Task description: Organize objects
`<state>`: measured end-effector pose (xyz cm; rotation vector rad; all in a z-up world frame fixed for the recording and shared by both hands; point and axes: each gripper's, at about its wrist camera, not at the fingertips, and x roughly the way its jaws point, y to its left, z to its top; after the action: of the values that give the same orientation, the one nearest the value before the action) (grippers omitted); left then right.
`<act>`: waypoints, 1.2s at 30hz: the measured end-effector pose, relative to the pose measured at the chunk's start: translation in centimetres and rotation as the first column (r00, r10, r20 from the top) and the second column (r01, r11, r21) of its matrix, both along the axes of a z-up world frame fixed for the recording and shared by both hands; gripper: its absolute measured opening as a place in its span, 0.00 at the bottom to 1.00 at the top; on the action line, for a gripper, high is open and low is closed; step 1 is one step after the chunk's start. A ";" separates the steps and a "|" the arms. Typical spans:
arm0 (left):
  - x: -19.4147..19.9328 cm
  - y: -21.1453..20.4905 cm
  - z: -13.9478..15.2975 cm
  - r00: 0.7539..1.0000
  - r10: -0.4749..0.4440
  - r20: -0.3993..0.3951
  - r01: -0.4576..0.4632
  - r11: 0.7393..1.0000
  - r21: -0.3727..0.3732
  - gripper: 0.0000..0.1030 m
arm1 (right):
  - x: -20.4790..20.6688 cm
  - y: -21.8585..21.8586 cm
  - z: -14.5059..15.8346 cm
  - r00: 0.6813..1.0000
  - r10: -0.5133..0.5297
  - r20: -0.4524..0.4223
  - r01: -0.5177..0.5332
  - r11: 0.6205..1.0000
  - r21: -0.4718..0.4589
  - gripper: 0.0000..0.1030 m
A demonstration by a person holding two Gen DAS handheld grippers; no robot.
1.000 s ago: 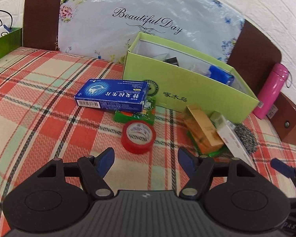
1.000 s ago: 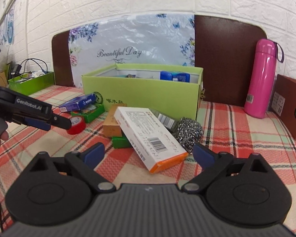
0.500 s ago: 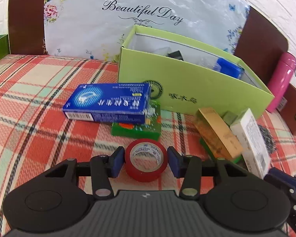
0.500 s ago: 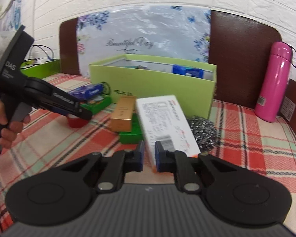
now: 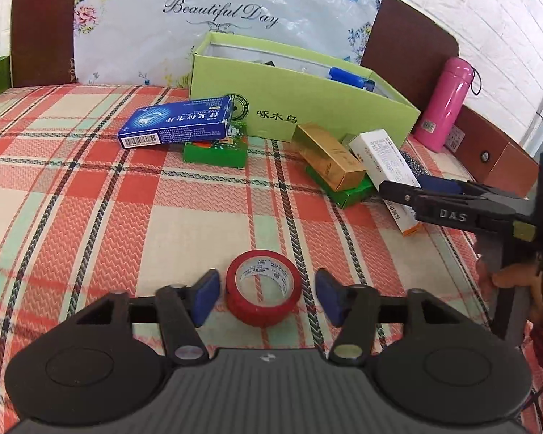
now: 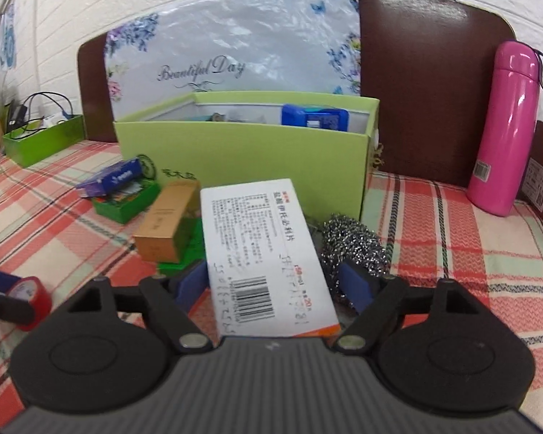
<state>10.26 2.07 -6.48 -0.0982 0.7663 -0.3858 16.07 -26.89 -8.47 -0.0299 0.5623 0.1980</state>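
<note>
Your left tongs (image 5: 268, 296) were spread, and their jaws had just been opening. The red tape roll (image 5: 262, 311) lay on its side between them on the plaid cloth (image 5: 90, 217), with a gap at each pad, so nothing held it. The roll was well apart from the green box (image 5: 307, 108), where I think it should go. If you closed from there, one pad could reach the roll first and push it, and it could roll away on the soft cloth.

Your right tongs (image 6: 273, 285) were also spread, and their jaws too had just been opening. The white box (image 6: 260, 238) lay between them, not pinched. It leaned on the things under it, just beside the steel scourer (image 6: 354, 242) and the gold box (image 6: 166, 224). A grip on only its near end could let the far end swing and knock these neighbours. A hard squeeze could also dent the thin carton.
</note>
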 end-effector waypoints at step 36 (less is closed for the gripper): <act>-1.9 -2.2 -0.5 0.996 -0.089 0.008 0.088 0.993 0.075 0.53 | -11.0 6.4 0.0 0.986 0.064 -0.155 -0.057 0.997 0.050 0.65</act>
<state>8.36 -0.12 -6.95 0.0087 0.7745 -0.4413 5.09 -20.50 -8.51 0.0123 0.7142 0.2741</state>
